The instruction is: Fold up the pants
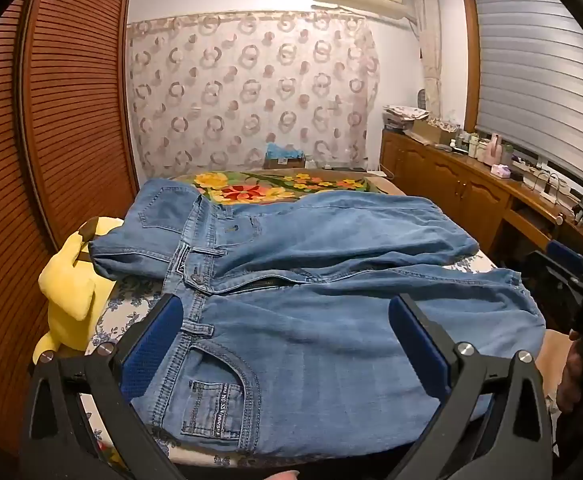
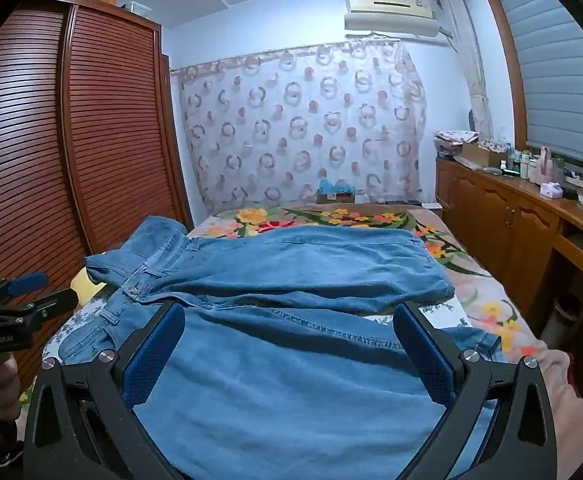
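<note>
Light blue jeans [image 1: 311, 264] lie spread flat across the near end of the bed, waistband to the left and both legs running right. My left gripper [image 1: 287, 312] hovers open over the near hip, just past the front pocket [image 1: 211, 392], with nothing between its blue pads. In the right wrist view the jeans [image 2: 291, 272] fill the foreground. My right gripper [image 2: 291, 320] stands open above the near leg, its blue pads wide apart and holding nothing. Each gripper also shows at the edge of the other's view, held by a hand.
A yellow plush toy [image 1: 71, 292] sits at the bed's left edge beside the slatted wooden wardrobe [image 1: 51, 120]. A floral blanket [image 2: 331, 216] covers the far half of the bed. A wooden cabinet [image 2: 511, 220] with bottles runs along the right wall.
</note>
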`<state>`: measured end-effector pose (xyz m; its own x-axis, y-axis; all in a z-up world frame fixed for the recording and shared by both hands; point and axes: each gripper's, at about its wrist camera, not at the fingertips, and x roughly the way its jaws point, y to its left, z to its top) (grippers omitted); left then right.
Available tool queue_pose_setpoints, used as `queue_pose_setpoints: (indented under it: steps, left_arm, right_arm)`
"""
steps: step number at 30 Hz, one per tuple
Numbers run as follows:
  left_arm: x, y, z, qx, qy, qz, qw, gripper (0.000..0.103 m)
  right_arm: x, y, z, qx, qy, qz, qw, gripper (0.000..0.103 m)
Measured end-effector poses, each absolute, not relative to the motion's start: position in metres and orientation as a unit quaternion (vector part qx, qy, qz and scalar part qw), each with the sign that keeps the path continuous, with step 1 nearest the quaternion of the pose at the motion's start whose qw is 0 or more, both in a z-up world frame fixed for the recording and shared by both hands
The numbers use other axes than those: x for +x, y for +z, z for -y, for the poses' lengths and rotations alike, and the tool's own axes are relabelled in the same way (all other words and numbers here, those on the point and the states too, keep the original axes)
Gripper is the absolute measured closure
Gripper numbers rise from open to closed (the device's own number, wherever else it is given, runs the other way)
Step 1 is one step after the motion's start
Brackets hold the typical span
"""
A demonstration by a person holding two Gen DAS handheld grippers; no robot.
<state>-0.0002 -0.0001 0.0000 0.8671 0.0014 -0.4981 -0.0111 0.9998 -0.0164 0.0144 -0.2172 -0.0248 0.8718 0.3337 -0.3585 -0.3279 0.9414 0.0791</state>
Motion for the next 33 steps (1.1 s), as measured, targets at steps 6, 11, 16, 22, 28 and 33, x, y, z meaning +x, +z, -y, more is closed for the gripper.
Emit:
queue_pose_setpoints:
  steps: [6,11,16,22,28,33]
  left_arm:
    - [0.0,0.0,0.0,-0.014,0.003,-0.256,0.967,0.0]
    - [-0.003,0.004,-0.001,-0.011,0.002,-0.254,0.967,0.0]
    - [-0.003,0.01,-0.002,-0.01,0.003,-0.249,0.968,0.0]
    - [-0.008,0.01,0.003,-0.01,0.005,-0.243,0.97,0.0]
    - [-0.009,0.013,0.005,-0.011,0.005,-0.24,0.971,0.0]
    - [-0.008,0.013,0.006,-0.01,0.004,-0.239,0.971,0.0]
  right_arm:
    - [0.011,-0.024,0.22,0.012,0.173,-0.185,0.967,0.0]
    - [0.013,-0.026,0.22,0.009,0.176,-0.186,0.967,0.0]
    - [0.016,-0.024,0.221,0.002,0.177,-0.185,0.967,0.0]
    - [0.015,-0.025,0.22,0.001,0.178,-0.185,0.966,0.0]
    - [0.014,-0.025,0.218,0.002,0.178,-0.187,0.966,0.0]
    - [0.014,-0.025,0.217,0.003,0.178,-0.187,0.966,0.0]
